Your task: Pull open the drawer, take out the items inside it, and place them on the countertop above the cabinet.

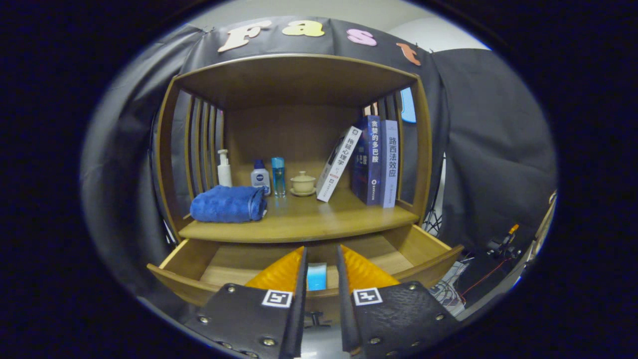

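Wooden drawer [418,249] pulled open; jaws partly spread, empty, hovering above light-blue item [316,275] inside; next, lowering, closing on it, lifting to counter [299,222]

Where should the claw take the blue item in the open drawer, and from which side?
Probably from above, across its narrow sides. The blue item lies on the drawer floor between the open claw fingers, so only its top is free. Its exact shape is partly hidden.
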A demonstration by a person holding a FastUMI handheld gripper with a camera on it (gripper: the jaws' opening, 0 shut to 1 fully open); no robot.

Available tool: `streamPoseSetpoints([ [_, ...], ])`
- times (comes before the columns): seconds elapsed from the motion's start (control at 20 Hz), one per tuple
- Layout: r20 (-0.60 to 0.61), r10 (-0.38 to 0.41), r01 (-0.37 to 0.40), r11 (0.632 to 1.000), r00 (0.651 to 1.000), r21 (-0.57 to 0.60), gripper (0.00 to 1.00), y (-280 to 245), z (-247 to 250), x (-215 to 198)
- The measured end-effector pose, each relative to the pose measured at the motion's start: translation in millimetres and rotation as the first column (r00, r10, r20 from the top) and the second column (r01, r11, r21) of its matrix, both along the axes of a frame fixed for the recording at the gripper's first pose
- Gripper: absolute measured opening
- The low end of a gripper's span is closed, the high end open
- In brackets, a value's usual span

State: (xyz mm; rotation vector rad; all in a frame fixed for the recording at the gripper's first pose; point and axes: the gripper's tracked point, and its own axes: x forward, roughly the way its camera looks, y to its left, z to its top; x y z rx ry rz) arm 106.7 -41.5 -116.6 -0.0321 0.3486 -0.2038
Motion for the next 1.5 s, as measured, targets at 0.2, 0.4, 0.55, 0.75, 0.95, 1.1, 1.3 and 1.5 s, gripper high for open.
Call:
streamPoseSetpoints([
  [0.2,-0.084,-0.056,0.056,0.998,0.995,0.005,0.55,-5,-12,4],
  [0.4,-0.173,-0.062,0.073,0.996,0.983,0.059,0.67,1,-31,18],
  [0.55,-0.304,-0.116,0.135,0.99,0.946,0.044,0.67,-3,-50,31],
  [0.75,-0.483,-0.136,0.167,0.986,0.865,0.021,0.68,7,-73,53],
  [0.95,-0.592,-0.136,0.21,0.976,0.794,0.058,0.68,11,-106,58],
  [1.1,-0.671,-0.124,0.185,0.983,0.731,0.02,0.68,2,-126,54],
  [1.3,-0.7,-0.125,0.203,0.979,0.703,0.03,0.68,-7,-143,54],
  [1.5,-0.735,-0.123,0.207,0.978,0.667,0.025,0.64,-20,-157,52],
])
